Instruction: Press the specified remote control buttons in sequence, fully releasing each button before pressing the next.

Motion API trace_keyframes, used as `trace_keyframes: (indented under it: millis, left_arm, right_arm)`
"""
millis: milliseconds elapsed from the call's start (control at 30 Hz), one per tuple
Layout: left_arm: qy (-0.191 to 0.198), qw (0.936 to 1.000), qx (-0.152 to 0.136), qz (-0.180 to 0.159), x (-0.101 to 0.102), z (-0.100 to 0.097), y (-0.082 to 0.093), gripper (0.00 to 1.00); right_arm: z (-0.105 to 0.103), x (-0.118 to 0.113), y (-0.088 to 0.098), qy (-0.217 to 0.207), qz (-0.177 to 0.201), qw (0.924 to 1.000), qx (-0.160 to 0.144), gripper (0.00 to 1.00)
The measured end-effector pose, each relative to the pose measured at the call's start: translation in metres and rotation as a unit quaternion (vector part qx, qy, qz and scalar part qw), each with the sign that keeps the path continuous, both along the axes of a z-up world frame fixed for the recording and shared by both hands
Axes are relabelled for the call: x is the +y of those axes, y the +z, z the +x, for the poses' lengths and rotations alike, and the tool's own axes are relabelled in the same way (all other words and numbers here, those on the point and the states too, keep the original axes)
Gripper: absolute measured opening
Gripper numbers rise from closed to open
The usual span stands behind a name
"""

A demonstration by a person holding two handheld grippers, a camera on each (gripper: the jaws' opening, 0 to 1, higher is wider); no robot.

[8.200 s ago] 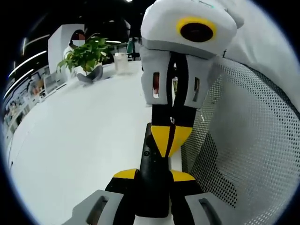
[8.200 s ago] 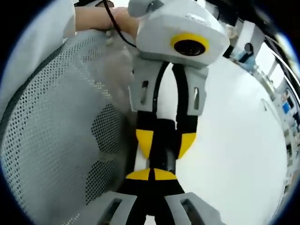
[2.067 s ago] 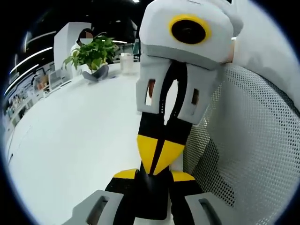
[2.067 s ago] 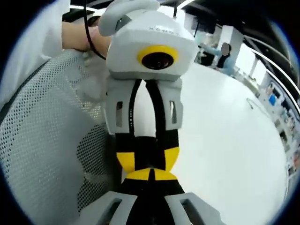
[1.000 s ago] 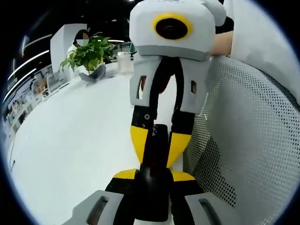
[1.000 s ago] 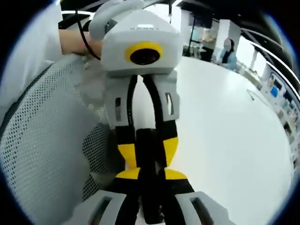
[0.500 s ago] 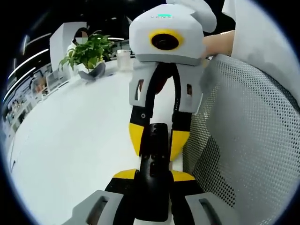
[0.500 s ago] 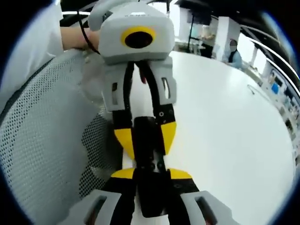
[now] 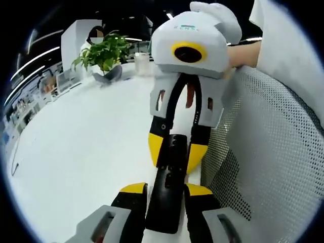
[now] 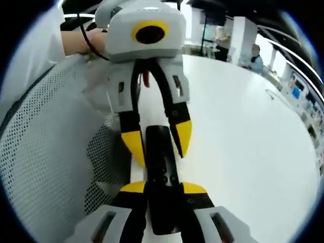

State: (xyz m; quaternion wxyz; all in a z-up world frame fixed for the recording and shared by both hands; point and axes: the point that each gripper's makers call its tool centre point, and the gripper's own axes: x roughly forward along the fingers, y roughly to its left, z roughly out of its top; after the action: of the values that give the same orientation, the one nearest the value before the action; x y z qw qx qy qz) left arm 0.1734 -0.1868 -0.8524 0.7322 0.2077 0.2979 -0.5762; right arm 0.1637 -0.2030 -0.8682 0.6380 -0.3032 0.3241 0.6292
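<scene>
Remote control held end to end between two grippers; no button under load

Left gripper view. Remote control (image 9: 167, 202), a black bar, rises from the bottom of the view between the jaws of the left gripper (image 9: 166, 188). The yellow pads stand close against its sides, but contact cannot be confirmed from this angle. At the remote's far end the right gripper (image 9: 175, 152) comes in nose-on, its two yellow tips flanking the bar tightly. White table (image 9: 76, 152) lies beneath, with a mesh chair back (image 9: 268, 167) just beside the grippers and a potted plant (image 9: 104, 53) well apart at the far edge.

Right gripper view. The right gripper's own jaws are closed on the near end of the remote, pads pressed to both sides. Small buttons (image 10: 163, 179) show on its upper face. The left gripper's jaws are splayed astride the far end, with white table showing between one tip and the bar, so they are parted and not clamping.

Assessment. Judged to be a released interval between presses, since no tip rests on a key. The next press calls for the right gripper to keep the remote steady while one left tip descends squarely on the specified button, then lifts fully clear.
</scene>
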Motion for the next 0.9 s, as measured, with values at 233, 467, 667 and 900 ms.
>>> trace_keyframes:
  millis: [233, 467, 667, 900]
  left_arm:
    - [0.056, 0.9978, -0.008, -0.034, 0.011, 0.019, 0.023, 0.41]
    - [0.104, 0.9928, -0.040, -0.042, 0.033, 0.027, 0.046, 0.51]
    - [0.161, 0.9816, -0.078, -0.067, 0.051, 0.035, 0.073, 0.59]
    - [0.227, 0.9645, -0.104, -0.087, 0.075, 0.036, 0.092, 0.65]
  right_arm:
    - [0.000, 0.000, -0.001, 0.001, -0.002, 1.0000, -0.006, 0.21]
    - [0.000, 0.001, -0.001, -0.003, 0.002, 1.0000, -0.003, 0.21]
    - [0.000, 0.001, -0.001, -0.006, 0.007, 1.0000, -0.001, 0.21]
    - [0.000, 0.001, -0.001, -0.006, 0.006, 1.0000, -0.001, 0.21]
